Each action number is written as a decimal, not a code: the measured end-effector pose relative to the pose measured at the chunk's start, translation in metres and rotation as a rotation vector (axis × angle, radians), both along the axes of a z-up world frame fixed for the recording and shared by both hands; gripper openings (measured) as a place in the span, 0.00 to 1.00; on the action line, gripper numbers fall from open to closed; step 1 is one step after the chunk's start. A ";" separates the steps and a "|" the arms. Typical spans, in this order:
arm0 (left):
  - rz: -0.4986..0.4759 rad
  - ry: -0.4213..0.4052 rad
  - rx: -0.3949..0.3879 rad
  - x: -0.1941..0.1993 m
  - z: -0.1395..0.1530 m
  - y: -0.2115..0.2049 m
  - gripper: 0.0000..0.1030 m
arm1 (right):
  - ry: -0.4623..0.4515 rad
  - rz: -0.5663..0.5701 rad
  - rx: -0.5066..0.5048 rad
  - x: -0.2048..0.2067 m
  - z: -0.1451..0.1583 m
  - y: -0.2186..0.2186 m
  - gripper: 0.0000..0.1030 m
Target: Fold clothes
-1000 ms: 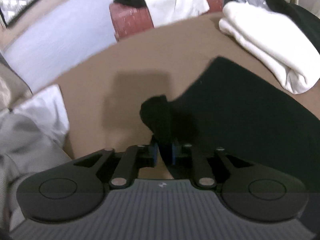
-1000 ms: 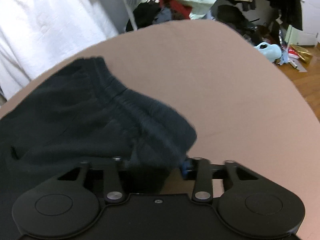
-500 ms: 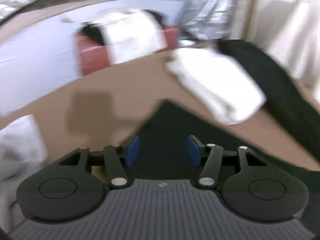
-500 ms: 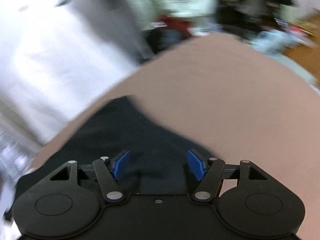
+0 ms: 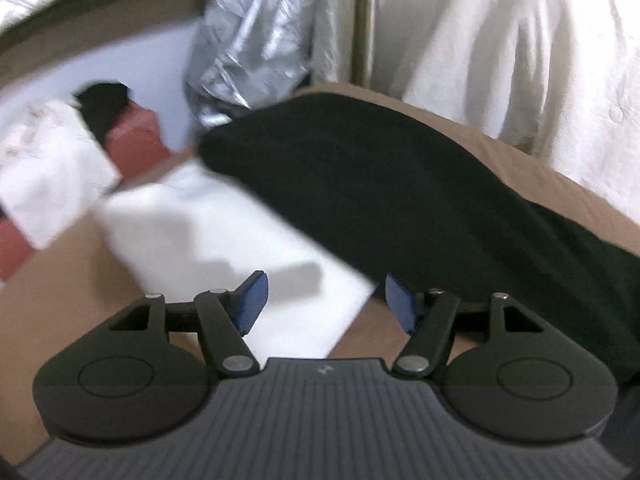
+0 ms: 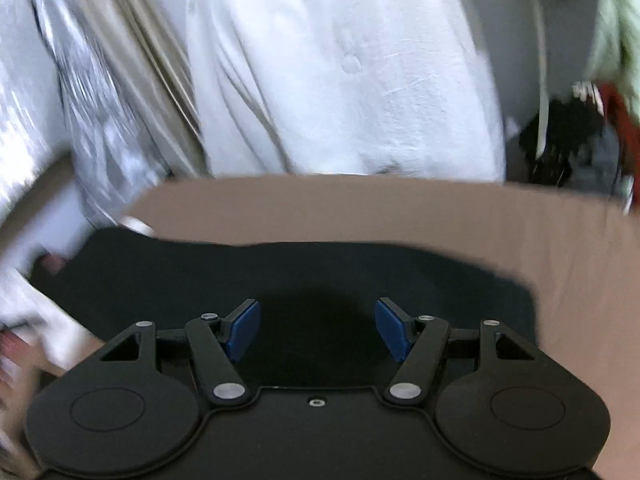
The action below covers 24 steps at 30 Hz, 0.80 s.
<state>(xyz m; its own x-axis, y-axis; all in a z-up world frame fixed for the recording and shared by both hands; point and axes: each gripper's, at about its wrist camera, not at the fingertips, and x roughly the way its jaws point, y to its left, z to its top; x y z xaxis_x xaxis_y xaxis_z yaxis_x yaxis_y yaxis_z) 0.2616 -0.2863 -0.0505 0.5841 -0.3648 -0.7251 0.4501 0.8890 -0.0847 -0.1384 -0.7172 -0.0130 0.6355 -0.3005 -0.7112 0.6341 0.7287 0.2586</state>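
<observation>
In the left wrist view a long black garment [image 5: 400, 192] lies across the brown table [image 5: 60, 288], right of a folded white garment [image 5: 208, 240]. My left gripper [image 5: 326, 300] hovers over the white garment's near end. Its jaws are opening and grip nothing. The right wrist view shows a flat black garment [image 6: 280, 272] on the table [image 6: 400, 212]. My right gripper [image 6: 318, 328] hangs above it, open and empty. I cannot tell whether both views show the same black garment. Both pictures are blurred by motion.
A red-brown box [image 5: 132, 140] draped with white cloth [image 5: 48, 176] stands at the far left, and a silver plastic bag [image 5: 248, 48] and a metal pole [image 5: 364, 20] stand behind the table. White fabric [image 6: 340, 64] hangs along the far edge. Dark clothes [image 6: 564, 140] are heaped at the right.
Both grippers let go of the black garment they pinched and opened. Both views swung away fast; the left now faces the folded white garment and a black garment, the right the hanging white fabric.
</observation>
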 end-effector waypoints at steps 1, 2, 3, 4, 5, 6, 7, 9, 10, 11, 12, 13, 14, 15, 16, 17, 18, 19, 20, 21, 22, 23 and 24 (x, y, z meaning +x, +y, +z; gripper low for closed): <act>0.016 0.003 -0.005 0.011 -0.003 -0.005 0.64 | 0.048 0.030 -0.019 0.017 -0.004 -0.006 0.67; 0.035 0.001 -0.008 0.022 -0.005 -0.010 0.64 | 0.099 0.062 -0.044 0.031 -0.008 -0.013 0.67; 0.041 -0.018 -0.016 0.030 -0.003 -0.018 0.64 | 0.150 0.093 -0.069 0.045 -0.012 -0.019 0.67; 0.045 -0.042 -0.025 0.037 -0.001 -0.026 0.64 | 0.180 0.141 -0.087 0.062 -0.017 -0.022 0.67; 0.033 -0.063 -0.039 0.043 0.001 -0.035 0.64 | 0.208 0.189 -0.104 0.079 -0.022 -0.025 0.67; 0.016 -0.073 -0.052 0.049 0.002 -0.045 0.64 | 0.237 0.237 -0.122 0.097 -0.027 -0.027 0.67; 0.000 -0.081 -0.065 0.054 0.004 -0.055 0.64 | 0.241 0.285 -0.127 0.114 -0.033 -0.029 0.67; -0.028 -0.082 -0.093 0.061 0.003 -0.075 0.64 | 0.248 0.379 -0.136 0.147 -0.045 -0.031 0.67; -0.043 -0.071 -0.104 0.064 0.000 -0.086 0.64 | 0.252 0.416 -0.139 0.164 -0.052 -0.031 0.67; -0.058 -0.057 -0.114 0.066 -0.004 -0.096 0.64 | 0.256 0.454 -0.142 0.181 -0.058 -0.030 0.67; -0.084 -0.032 -0.125 0.068 -0.009 -0.106 0.64 | 0.259 0.491 -0.145 0.198 -0.064 -0.030 0.67; -0.113 -0.006 -0.136 0.070 -0.014 -0.115 0.64 | 0.265 0.507 -0.144 0.208 -0.071 -0.029 0.67; -0.145 0.018 -0.136 0.071 -0.020 -0.123 0.64 | 0.270 0.522 -0.143 0.218 -0.077 -0.028 0.67; -0.178 0.041 -0.133 0.072 -0.026 -0.131 0.64 | 0.275 0.536 -0.142 0.227 -0.084 -0.026 0.67; -0.200 0.059 -0.124 0.071 -0.032 -0.139 0.64 | 0.281 0.551 -0.141 0.237 -0.091 -0.025 0.67; -0.219 0.076 -0.114 0.071 -0.038 -0.147 0.64 | 0.286 0.566 -0.140 0.246 -0.097 -0.024 0.67; -0.237 0.092 -0.103 0.071 -0.044 -0.153 0.64 | 0.302 0.567 -0.150 0.249 -0.106 -0.025 0.68; -0.244 0.097 -0.090 0.071 -0.050 -0.157 0.64 | 0.317 0.567 -0.160 0.252 -0.115 -0.027 0.69; -0.248 0.098 -0.075 0.069 -0.056 -0.160 0.64 | 0.338 0.560 -0.167 0.254 -0.123 -0.028 0.69; -0.252 0.100 -0.061 0.068 -0.062 -0.163 0.64 | 0.343 0.550 -0.166 0.253 -0.131 -0.029 0.76; -0.250 0.096 -0.057 0.067 -0.065 -0.163 0.64 | 0.337 0.529 -0.174 0.252 -0.137 -0.029 0.87; -0.247 0.092 -0.056 0.066 -0.067 -0.161 0.64 | 0.328 0.488 -0.169 0.250 -0.142 -0.031 0.92; -0.244 0.087 -0.055 0.064 -0.069 -0.159 0.64 | 0.320 0.447 -0.165 0.247 -0.148 -0.033 0.94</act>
<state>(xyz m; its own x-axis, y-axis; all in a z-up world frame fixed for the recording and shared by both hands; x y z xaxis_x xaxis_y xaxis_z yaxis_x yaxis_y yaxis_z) 0.3259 -0.4458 -0.1199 0.4103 -0.5278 -0.7437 0.6395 0.7479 -0.1780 0.1089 -0.7502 -0.1605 0.4874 -0.1752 -0.8554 0.2826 0.9586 -0.0353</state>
